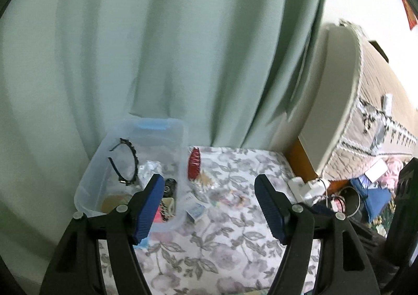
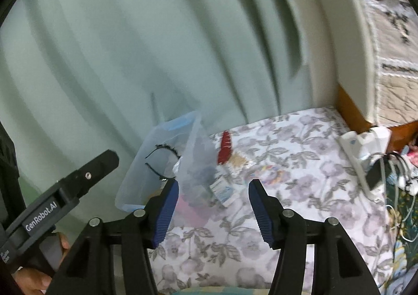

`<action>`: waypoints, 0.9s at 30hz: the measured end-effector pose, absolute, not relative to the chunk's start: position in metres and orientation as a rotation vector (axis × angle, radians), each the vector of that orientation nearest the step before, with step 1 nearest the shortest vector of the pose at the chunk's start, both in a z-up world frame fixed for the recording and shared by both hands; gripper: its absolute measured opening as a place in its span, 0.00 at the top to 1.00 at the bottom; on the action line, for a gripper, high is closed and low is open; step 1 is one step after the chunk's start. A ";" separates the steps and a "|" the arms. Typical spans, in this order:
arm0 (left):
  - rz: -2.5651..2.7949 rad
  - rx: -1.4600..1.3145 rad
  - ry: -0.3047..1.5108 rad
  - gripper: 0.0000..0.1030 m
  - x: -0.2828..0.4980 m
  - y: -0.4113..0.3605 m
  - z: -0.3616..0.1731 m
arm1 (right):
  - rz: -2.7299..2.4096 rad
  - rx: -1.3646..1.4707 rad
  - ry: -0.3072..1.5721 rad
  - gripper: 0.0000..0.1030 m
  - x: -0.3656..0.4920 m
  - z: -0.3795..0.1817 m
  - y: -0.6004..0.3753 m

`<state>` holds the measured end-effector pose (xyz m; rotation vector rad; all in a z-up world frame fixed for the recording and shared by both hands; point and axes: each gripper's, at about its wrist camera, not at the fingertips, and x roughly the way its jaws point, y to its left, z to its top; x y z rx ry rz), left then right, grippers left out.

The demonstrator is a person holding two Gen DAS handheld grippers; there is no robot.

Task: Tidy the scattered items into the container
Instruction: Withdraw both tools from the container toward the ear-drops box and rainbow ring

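The only writing you can read is "GenRobot.AI", white letters on a grey plate along the body of your left gripper (image 2: 78,182), which crosses the lower left of the right wrist view with your hand (image 2: 39,269) wrapped round its handle. A small blue and white box (image 1: 195,210) lies on the cloth beside the bin, but its print is too small to read.

Both of your grippers are empty. The left gripper's jaws stand wide apart in its own view, ribbed blue pads on smooth black arms, nothing between them but the cloth below. The right gripper (image 2: 214,212) is the same: jaws parted, pads touching nothing.

The container (image 1: 88,182) is a clear plastic bin with rounded corners and a blue latch at its far end. It sits at the left edge of the table, against the pale green curtain (image 1: 156,47), which hangs in soft folds. Inside it you have a thin black headband (image 1: 128,161) with small studs, some crumpled silvery wrap and a few dark items that are hard to make out.

Still outside on the grey floral tablecloth (image 1: 235,242) are a red toothed hair clip (image 1: 193,166) just beside the bin's right wall, a clear packet of pale sticks near it, and a pastel coloured ring (image 2: 271,175) further right. A white charger block (image 2: 365,148) with cables sits at the table's right edge.
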<state>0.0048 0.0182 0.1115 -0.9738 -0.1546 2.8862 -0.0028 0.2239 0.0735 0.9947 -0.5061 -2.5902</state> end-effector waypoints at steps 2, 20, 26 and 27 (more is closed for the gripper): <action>2.877 -0.987 -0.126 0.30 0.006 0.030 0.110 | -2.611 0.984 -0.542 0.41 0.001 0.073 0.242; 2.819 -1.226 -0.046 0.30 -0.002 0.098 0.059 | -2.633 1.010 -0.725 0.41 0.016 0.042 0.323; 2.785 -1.323 -0.043 0.30 -0.015 0.104 0.033 | -2.606 1.062 -0.707 0.41 0.003 0.027 0.321; 2.783 -1.335 -0.045 0.30 -0.017 0.103 0.030 | -2.601 1.071 -0.704 0.41 0.001 0.024 0.320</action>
